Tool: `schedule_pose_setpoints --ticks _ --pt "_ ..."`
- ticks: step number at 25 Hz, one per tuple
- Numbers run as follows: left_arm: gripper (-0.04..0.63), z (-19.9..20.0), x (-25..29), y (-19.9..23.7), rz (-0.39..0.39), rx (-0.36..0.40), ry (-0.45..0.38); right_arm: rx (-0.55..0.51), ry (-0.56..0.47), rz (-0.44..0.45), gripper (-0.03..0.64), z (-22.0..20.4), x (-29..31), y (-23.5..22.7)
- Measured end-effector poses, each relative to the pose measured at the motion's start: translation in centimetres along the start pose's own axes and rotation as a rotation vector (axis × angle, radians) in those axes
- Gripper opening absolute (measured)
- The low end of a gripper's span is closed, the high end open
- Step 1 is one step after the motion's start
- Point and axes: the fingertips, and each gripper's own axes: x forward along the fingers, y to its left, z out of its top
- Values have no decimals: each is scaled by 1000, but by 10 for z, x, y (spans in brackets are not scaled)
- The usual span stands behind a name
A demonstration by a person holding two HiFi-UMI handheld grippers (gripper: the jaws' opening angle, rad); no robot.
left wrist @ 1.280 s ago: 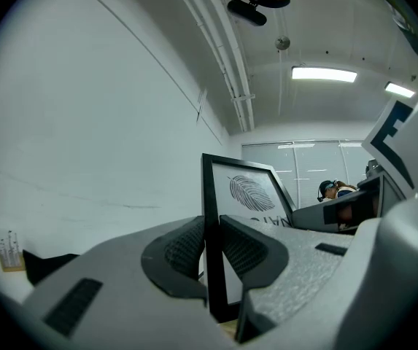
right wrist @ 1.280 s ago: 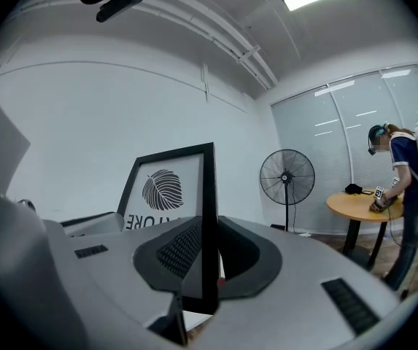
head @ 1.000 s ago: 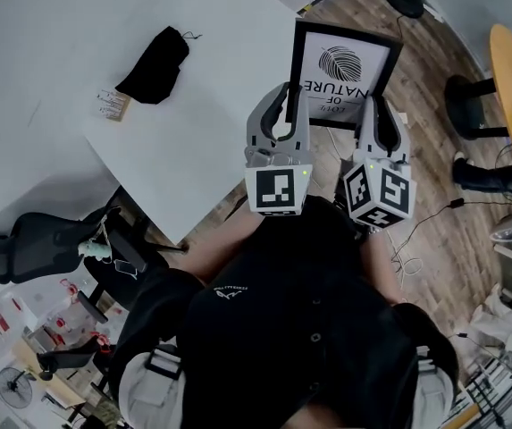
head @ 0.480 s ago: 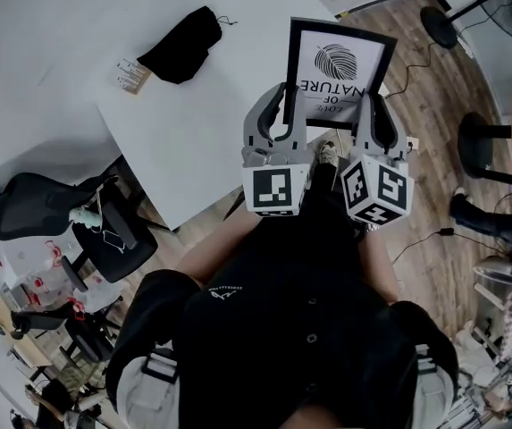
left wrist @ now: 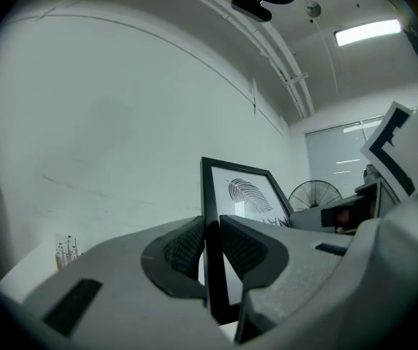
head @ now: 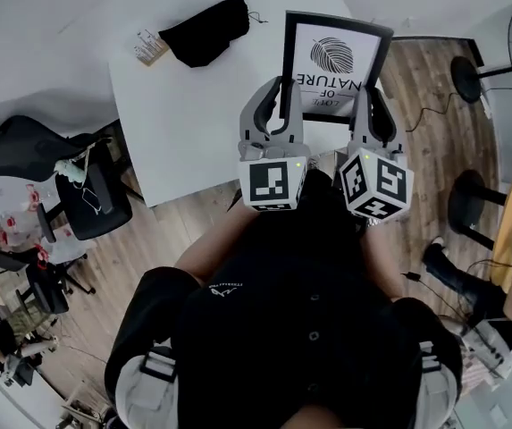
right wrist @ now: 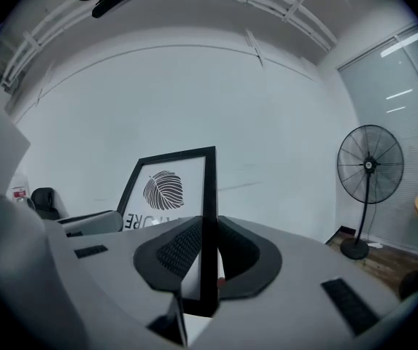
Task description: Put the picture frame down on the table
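Note:
The black picture frame (head: 331, 61) holds a white print with a leaf and lettering. It hangs in the air between my two grippers, over the right edge of the white table (head: 193, 105). My left gripper (head: 282, 96) is shut on the frame's left side bar (left wrist: 212, 232). My right gripper (head: 365, 105) is shut on the right side bar (right wrist: 209, 217). In both gripper views the frame (left wrist: 241, 195) (right wrist: 168, 188) stands upright between the ribbed pads, in front of a white wall.
A black cloth pouch (head: 206, 29) and a small printed card (head: 151, 46) lie at the table's far end. Office chairs (head: 23, 146) stand left of the table. A standing fan (right wrist: 369, 173) and cables are on the wooden floor to the right.
Both grippers have carried the frame leftward, from over the floor beside the table to over the table's right edge. The view has swung with them. Both grips look unchanged.

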Motion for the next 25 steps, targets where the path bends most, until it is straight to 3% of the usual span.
schedule_pose_setpoints --ticks 8,16,25 --pt "71 -15 19 -6 201 -5 17 -29 66 197 64 -4 46 -16" --pt "71 -41 25 -9 346 -6 80 -34 141 340 64 -22 72 -23" --pt "71 -87 15 7 440 -69 188 -42 283 423 64 -73 89 -12"
